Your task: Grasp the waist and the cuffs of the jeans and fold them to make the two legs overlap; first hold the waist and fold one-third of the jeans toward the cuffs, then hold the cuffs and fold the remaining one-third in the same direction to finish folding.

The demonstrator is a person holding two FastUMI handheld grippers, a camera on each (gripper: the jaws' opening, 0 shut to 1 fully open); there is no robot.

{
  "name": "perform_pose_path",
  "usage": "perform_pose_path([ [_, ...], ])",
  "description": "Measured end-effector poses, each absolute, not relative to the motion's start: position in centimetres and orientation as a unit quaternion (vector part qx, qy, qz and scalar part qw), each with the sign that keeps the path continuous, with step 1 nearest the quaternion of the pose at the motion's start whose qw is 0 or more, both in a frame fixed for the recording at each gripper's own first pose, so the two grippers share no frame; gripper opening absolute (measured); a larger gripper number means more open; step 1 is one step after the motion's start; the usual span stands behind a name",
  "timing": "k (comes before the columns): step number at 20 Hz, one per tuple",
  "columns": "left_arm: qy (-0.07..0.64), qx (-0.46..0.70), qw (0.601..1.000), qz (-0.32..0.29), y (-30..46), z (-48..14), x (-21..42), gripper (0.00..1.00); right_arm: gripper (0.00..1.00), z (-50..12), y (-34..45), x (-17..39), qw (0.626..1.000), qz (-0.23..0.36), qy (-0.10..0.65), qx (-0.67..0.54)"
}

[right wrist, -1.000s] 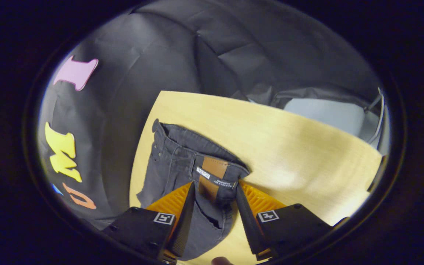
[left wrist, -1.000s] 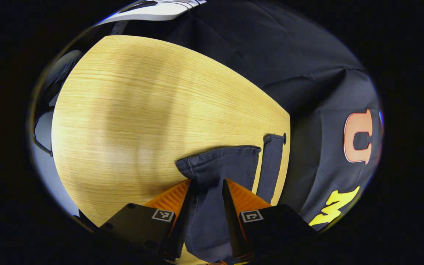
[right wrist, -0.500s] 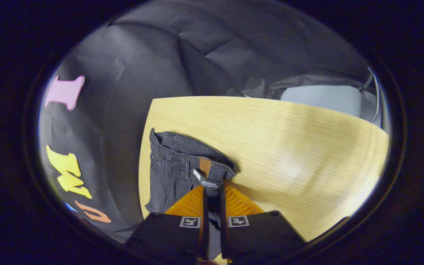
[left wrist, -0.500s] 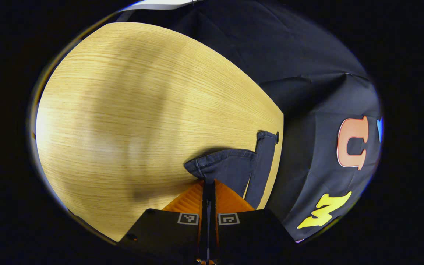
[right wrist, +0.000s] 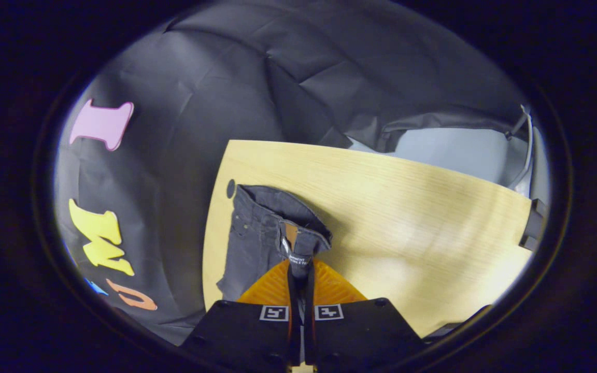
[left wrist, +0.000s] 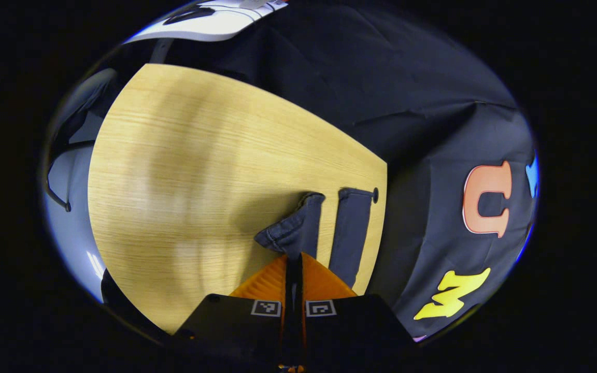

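We see both grippers pressed together where a second ago they stood apart astride the cloth. The left gripper (left wrist: 293,261) is now clamped on a cuff of the dark grey denim jeans (left wrist: 298,230), and that leg has risen off the wood into a narrow bunched fold, while the other leg lies flat beside it along the bench's edge. The right gripper (right wrist: 299,267) is clamped on the waistband (right wrist: 298,246) by its brown leather patch, and the waist, spread wide before, is now gathered and lifted into a hump. From there the jeans (right wrist: 257,233) run toward the corner of the pale wood-grain bench (right wrist: 407,217), which lies bare on the other side. Beyond it hangs the black cloth wall (right wrist: 278,77).
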State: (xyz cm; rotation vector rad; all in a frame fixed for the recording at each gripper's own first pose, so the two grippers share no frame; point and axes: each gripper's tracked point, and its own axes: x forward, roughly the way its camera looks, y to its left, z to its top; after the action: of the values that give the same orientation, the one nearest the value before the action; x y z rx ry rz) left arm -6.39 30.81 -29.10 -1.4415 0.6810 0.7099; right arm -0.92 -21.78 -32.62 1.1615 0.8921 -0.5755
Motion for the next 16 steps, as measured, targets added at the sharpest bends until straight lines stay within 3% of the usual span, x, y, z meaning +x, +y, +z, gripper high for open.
perform_pose_path([
  [2, 0.294, -0.636, 0.643, 0.309, 31.1, -27.2, -5.3, 0.04, 0.08, -29.7, -21.1, -0.1, 0.714, -0.242, 0.405, 0.518],
  [3, 0.295, -0.64, 0.641, 0.305, 31.2, -26.4, -4.7, 0.04, 0.04, -28.6, -20.8, 0.8, 0.715, -0.236, 0.409, 0.515],
  [7, 0.307, -0.642, 0.636, 0.299, 32.0, -24.9, -2.4, 0.04, 0.04, -24.4, -20.1, 3.7, 0.722, -0.211, 0.412, 0.513],
  [16, 0.344, -0.636, 0.627, 0.29, 33.5, -26.0, 5.9, 0.04, 0.03, -24.1, -19.8, 10.1, 0.717, -0.198, 0.436, 0.507],
])
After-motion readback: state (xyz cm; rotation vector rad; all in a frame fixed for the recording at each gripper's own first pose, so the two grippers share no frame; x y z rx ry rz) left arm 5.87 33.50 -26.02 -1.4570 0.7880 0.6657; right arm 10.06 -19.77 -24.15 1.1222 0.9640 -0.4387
